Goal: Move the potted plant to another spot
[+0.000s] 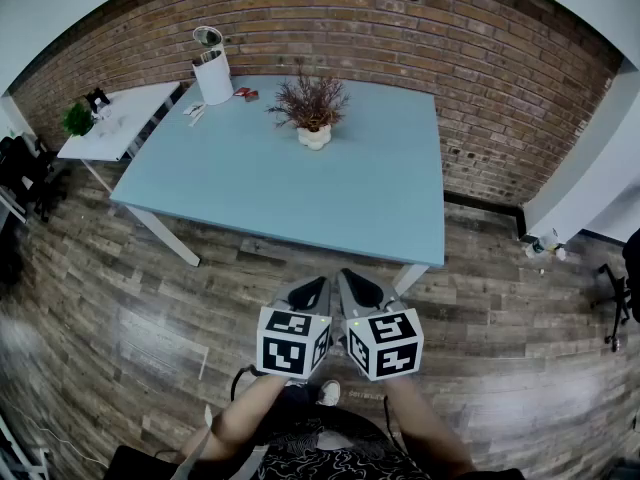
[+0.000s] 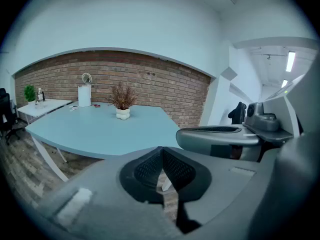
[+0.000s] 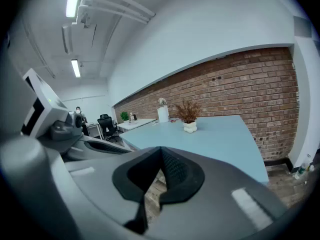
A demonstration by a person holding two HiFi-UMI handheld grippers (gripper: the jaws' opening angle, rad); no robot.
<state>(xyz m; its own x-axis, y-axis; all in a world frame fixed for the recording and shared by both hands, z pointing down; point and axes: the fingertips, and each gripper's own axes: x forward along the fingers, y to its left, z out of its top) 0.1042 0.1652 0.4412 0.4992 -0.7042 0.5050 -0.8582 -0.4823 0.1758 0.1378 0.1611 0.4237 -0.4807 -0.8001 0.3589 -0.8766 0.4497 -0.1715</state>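
**Item: potted plant** (image 1: 313, 114). Reddish-brown, wispy foliage in a small white, lumpy pot. It stands upright on the far half of the counter, close to the wall side and roughly midway along it. Nothing touches it.

**Item: counter** (image 1: 250, 193). Large pale blue top on white legs, set against the brick wall (image 1: 420, 38). Most of its surface is bare.

**Item: white cylinder** (image 1: 212, 73). Tall, with a ring-shaped part on top. It stands at the counter's far left corner, well apart from the potted plant.

**Item: small red objects** (image 1: 246, 93). They lie between the white cylinder and the potted plant, and are too small to identify.

**Item: left gripper** (image 2: 161, 155). Jaws pressed together with nothing between them. It is held over the wooden floor (image 1: 130, 298), short of the counter's near edge and angled slightly downward. Its marker cube (image 1: 293, 343) faces the head camera.

**Item: right gripper** (image 3: 161, 156). Jaws pressed together and empty. It is just beside the left gripper, also short of the counter and well apart from the potted plant.

**Item: white side counter** (image 1: 125, 118). It stands to the left of the blue one and carries a small green plant (image 1: 77, 119).

**Item: black office chair** (image 1: 25, 173). It stands at the far left, on the floor.
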